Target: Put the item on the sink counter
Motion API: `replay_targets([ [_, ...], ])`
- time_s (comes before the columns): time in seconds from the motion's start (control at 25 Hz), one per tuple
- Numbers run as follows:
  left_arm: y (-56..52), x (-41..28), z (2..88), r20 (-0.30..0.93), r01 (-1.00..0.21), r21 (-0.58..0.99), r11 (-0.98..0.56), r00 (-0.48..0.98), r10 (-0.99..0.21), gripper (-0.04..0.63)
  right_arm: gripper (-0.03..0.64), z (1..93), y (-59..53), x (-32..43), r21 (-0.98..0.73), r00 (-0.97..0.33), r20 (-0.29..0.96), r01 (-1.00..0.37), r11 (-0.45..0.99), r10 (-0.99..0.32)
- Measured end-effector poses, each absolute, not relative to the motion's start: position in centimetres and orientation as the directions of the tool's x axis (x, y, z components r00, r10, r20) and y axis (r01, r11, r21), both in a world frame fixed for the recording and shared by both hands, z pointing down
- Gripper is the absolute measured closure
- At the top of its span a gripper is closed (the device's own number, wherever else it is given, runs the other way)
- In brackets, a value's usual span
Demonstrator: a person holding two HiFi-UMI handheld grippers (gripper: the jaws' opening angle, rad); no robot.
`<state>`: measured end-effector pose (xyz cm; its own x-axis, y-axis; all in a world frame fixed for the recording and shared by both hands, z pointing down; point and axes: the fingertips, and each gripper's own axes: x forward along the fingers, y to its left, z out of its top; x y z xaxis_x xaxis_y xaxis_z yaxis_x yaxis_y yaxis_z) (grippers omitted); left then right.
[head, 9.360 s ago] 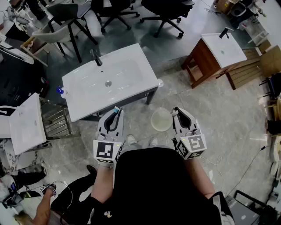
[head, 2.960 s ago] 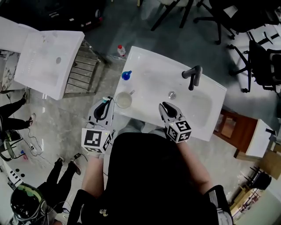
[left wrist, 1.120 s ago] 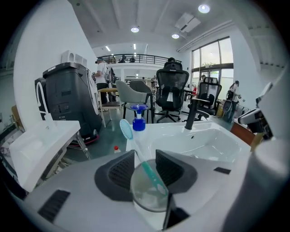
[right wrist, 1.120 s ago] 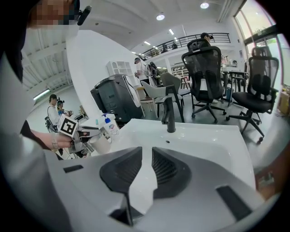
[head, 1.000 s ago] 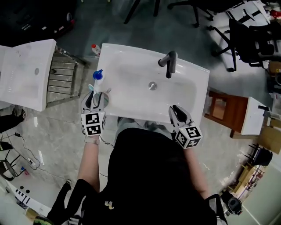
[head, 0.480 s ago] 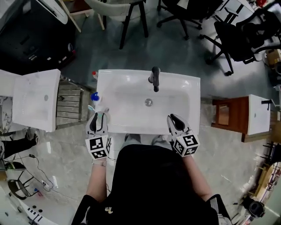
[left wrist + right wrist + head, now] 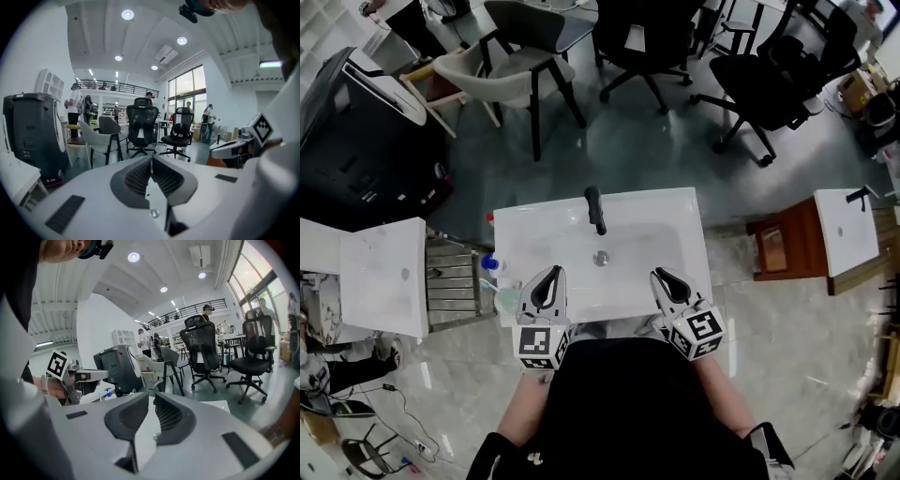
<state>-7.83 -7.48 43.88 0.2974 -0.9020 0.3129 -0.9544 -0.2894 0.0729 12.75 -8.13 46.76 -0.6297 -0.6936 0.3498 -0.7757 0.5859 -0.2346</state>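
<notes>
The white sink counter (image 7: 661, 234) lies below me, with a black faucet (image 7: 594, 208) at its back. A pale cup (image 7: 507, 301) stands on the counter's front left corner. My left gripper (image 7: 550, 274) hovers over the front edge just right of the cup and does not touch it. Its jaws are closing, and in the left gripper view the left gripper (image 7: 151, 159) has its pads together with nothing between them. My right gripper (image 7: 657, 276) hangs over the front right of the counter, shut and holding nothing. The right gripper view shows the right gripper (image 7: 151, 400) just as bare.
A blue-capped bottle (image 7: 490, 263) stands behind the cup at the counter's left edge. Another white basin (image 7: 366, 272) sits to the left beside a slatted rack (image 7: 450, 281). Office chairs (image 7: 647, 37) crowd the floor beyond the sink. A wooden stand (image 7: 783, 244) is on the right.
My left gripper held its jaws around the cup at the counter's left corner. It has since pulled away to the right and its jaws have come together. The head view has swung round.
</notes>
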Motion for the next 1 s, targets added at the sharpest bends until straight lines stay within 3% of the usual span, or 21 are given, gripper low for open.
replay_targets([
  [0.2,-9.2,-2.6,41.9,0.264,-0.892,0.134,-0.431,0.452,-0.852,0.574,0.557,44.6,-8.8,13.7,-0.226,-0.622,0.318,-0.783,0.580,-0.715],
  [0.52,-9.0,2.4,40.6,0.227,-0.814,0.166,-0.556,0.580,-0.782,0.574,0.557,42.3,-8.8,15.3,-0.221,-0.611,0.263,-0.791,0.570,-0.747],
  [1.0,-8.9,3.7,41.1,0.223,-0.806,0.165,-0.569,0.592,-0.774,0.575,0.557,41.1,-7.9,16.3,-0.179,-0.594,0.236,-0.805,0.566,-0.769],
])
